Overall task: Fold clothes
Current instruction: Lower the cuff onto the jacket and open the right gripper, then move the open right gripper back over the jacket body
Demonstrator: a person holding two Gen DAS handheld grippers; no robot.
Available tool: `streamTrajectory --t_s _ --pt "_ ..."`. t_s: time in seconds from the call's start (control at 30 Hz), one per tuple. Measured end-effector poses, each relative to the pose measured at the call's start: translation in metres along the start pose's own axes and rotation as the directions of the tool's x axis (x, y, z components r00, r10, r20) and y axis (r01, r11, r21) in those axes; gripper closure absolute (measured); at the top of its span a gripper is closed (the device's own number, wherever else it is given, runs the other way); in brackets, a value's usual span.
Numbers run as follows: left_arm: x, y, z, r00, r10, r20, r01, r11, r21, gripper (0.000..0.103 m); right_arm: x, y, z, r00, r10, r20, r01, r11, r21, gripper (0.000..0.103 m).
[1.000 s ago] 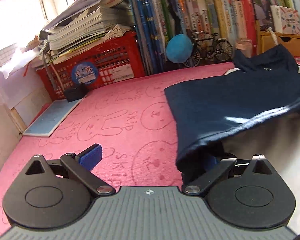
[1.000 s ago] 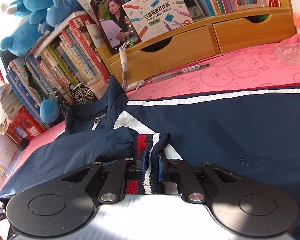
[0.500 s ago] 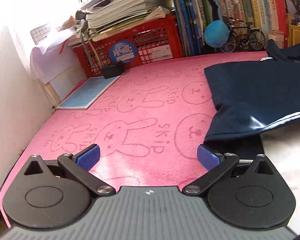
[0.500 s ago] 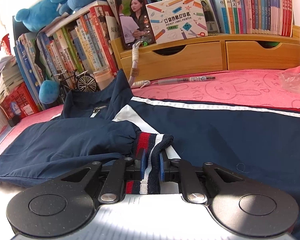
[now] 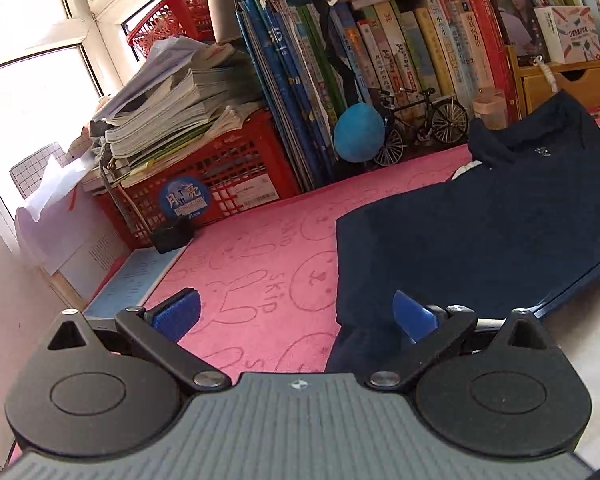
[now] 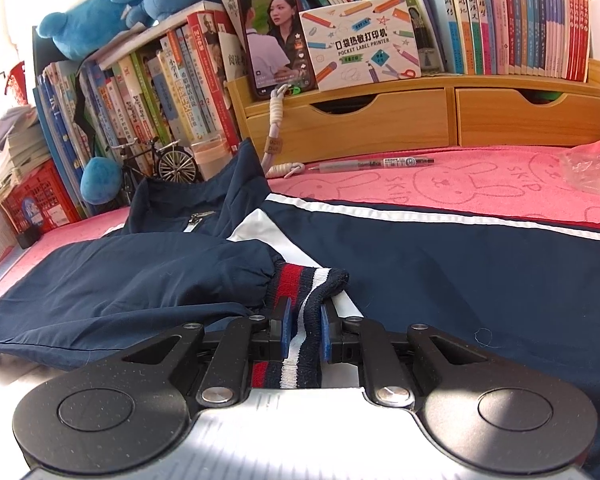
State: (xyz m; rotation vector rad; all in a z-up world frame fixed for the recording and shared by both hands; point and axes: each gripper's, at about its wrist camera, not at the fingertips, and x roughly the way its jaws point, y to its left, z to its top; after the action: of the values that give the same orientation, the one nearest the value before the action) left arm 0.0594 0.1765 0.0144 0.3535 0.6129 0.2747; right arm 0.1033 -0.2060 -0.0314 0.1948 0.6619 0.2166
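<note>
1. Change: one second back, the left gripper [image 5: 296, 312] had a corner of the navy jacket [image 6: 460, 280] against its right-hand pad; now both blue pads stand wide apart with nothing gripped. Only the jacket's edge lies beside the right pad [image 5: 414, 314]. Left view has swung: half a second ago it faced mostly bare mat, now the jacket fills the right side again.
2. Right gripper [image 6: 304, 320]: the striped cuff [image 6: 308, 284] sits between the pads as before, but the gap has widened a little and the jaws are opening. Pads lie close along the cuff's sides; I cannot tell whether they press it.
3. Orientation: jacket lies flat on the pink rabbit-print mat [image 5: 252, 280], long axis running across the right view, collar [image 6: 204, 200] standing up at the left toward the bookshelf. The folded sleeve [image 6: 140, 280] lies across the body, cuff end pointing toward the right gripper.
4. Appearance: dark navy, smooth fabric, a white stripe [image 6: 380, 210] along the far edge, a white panel near the collar, silver zip pull. Cuff is ribbed knit in navy, red and white bands.
5. Surroundings: a pen [image 6: 374, 164] lies on the mat beyond the jacket, before the wooden drawers [image 6: 380, 120]. A phone [image 6: 276, 36] leans above them. A model bicycle [image 5: 420, 120] stands near the collar; a red crate [image 5: 204, 184] with stacked papers sits far left.
</note>
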Motion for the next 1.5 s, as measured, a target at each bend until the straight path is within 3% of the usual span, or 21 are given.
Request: streamTrajectory --t_s 0.07,0.17,0.23,0.3,0.4,0.53,0.6,0.73,0.8,0.93,1.03,1.17,1.27,1.37,1.4,1.43,1.5 --pt "0.018 0.004 -0.016 0.997 0.027 -0.077 -0.028 1.000 -0.009 0.000 0.000 -0.001 0.000 1.000 0.011 0.000 -0.011 1.000 0.007 0.085" --pt "0.018 0.037 -0.040 0.994 -0.033 -0.101 0.016 0.987 -0.161 0.000 0.000 0.000 0.000 0.999 0.035 -0.003 -0.035 0.999 -0.006 0.074" --pt "0.015 0.050 -0.044 0.991 -0.037 -0.127 0.011 0.979 -0.206 0.000 0.000 0.005 0.000 0.999 0.037 -0.006 -0.037 0.999 -0.035 0.067" --pt "0.011 0.055 -0.043 0.991 -0.025 -0.134 -0.003 0.980 -0.199 0.000 0.001 0.016 -0.001 1.000 0.009 -0.010 -0.010 0.995 -0.096 0.061" --pt "0.002 0.052 -0.036 0.993 -0.010 -0.119 -0.012 0.984 -0.180 0.000 0.001 0.027 -0.002 0.999 -0.034 -0.007 0.032 0.987 -0.159 0.060" --pt "-0.013 0.046 -0.025 0.999 -0.008 -0.047 0.000 0.988 -0.152 0.000 0.001 0.022 -0.002 1.000 -0.024 -0.006 0.023 0.991 -0.128 0.059" --pt "-0.014 0.042 -0.021 1.000 -0.018 -0.025 0.015 0.992 -0.124 0.000 0.000 0.022 -0.001 0.998 -0.062 0.006 0.063 0.988 -0.142 0.059" --pt "0.009 0.031 -0.027 0.993 0.031 -0.111 -0.035 0.999 -0.035 0.000 0.004 0.020 0.004 0.982 -0.183 0.042 0.188 0.965 -0.182 0.059" --pt "0.010 0.034 -0.034 0.994 0.005 -0.108 -0.011 0.998 -0.062 0.000 0.008 0.013 0.008 0.978 -0.207 0.028 0.209 0.964 -0.162 0.059" --pt "-0.003 0.047 -0.037 0.994 -0.057 -0.093 0.044 0.990 -0.134 0.000 -0.001 0.000 0.013 0.985 -0.168 0.025 0.170 0.983 -0.068 0.059" --pt "-0.010 0.045 -0.036 0.995 -0.076 -0.063 0.069 0.991 -0.117 0.000 -0.025 0.005 0.012 0.999 -0.014 0.049 0.015 1.000 -0.014 0.059" --pt "-0.005 0.030 -0.037 0.995 -0.077 -0.068 0.073 0.995 -0.069 0.000 -0.039 0.037 0.002 0.986 0.166 -0.009 -0.166 0.981 -0.099 0.059" --pt "-0.005 0.021 -0.037 0.995 -0.073 -0.062 0.070 0.996 -0.051 0.000 -0.033 0.059 -0.006 0.978 0.198 -0.063 -0.206 0.965 -0.162 0.059" --pt "-0.006 0.018 -0.037 0.995 -0.083 -0.057 0.082 0.996 -0.031 0.000 -0.020 0.066 -0.006 0.997 0.056 -0.047 -0.066 0.967 -0.247 0.053" --pt "-0.007 0.018 -0.037 0.994 -0.092 -0.056 0.091 0.996 -0.026 0.000 -0.015 0.061 -0.003 0.999 0.025 -0.045 -0.035 0.970 -0.240 0.047" --pt "-0.008 0.018 -0.037 0.993 -0.103 -0.055 0.101 0.994 -0.027 0.000 -0.012 0.054 0.000 0.999 0.000 -0.050 -0.011 0.978 -0.208 0.034" --pt "-0.009 0.018 -0.037 0.991 -0.121 -0.052 0.120 0.992 -0.027 0.000 -0.011 0.046 0.003 0.997 -0.048 -0.052 0.039 0.985 -0.167 0.032"
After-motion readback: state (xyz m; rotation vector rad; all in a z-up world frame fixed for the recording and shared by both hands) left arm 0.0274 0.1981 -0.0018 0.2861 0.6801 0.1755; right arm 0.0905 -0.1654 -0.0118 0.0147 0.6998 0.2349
